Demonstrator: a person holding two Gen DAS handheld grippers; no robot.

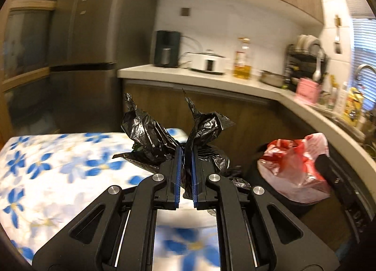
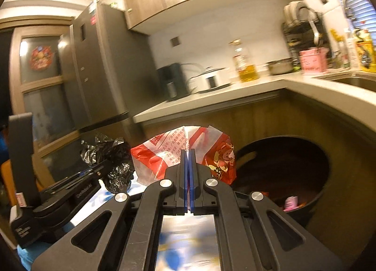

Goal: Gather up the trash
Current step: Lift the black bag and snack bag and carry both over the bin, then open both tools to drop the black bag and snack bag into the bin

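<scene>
- My left gripper (image 1: 186, 153) is clamped on a crumpled black trash bag (image 1: 150, 137), a fold of plastic pinched between its blue pads (image 1: 179, 172); the bag's loose ends stand upright beyond the fingertips.
- I hold that gripper roughly level, above a surface covered by a blue-flowered white cloth (image 1: 47, 172).
- My right gripper (image 2: 188, 153) is closed on a red-and-white plastic bag (image 2: 159, 155), the blue pads nearly meeting with thin film between them.
- In the right wrist view the left gripper (image 2: 94, 172) appears to my left, pointing toward the black trash bag (image 2: 110, 160), which sits just beside the red-and-white bag.
- In the left wrist view the red-and-white plastic bag (image 1: 293, 165) hangs to the right, in front of a dark round trash bin (image 1: 258, 177).
- The trash bin (image 2: 282, 165) stands just right of the red-and-white bag; its mouth faces me, with pink and red scraps visible low inside.
- Red printed characters cover the bag's white panel; I cannot read them reliably.
- Farther off, the bench (image 2: 211, 101) carries a black appliance (image 2: 172, 80), a white cooker (image 2: 211, 80), an oil bottle (image 2: 245, 64), a metal pot (image 2: 280, 66) and a pink container (image 2: 313, 60).
- A grey refrigerator (image 1: 82, 24) stands left of the bench; a sink (image 2: 354, 81) lies far right.
</scene>
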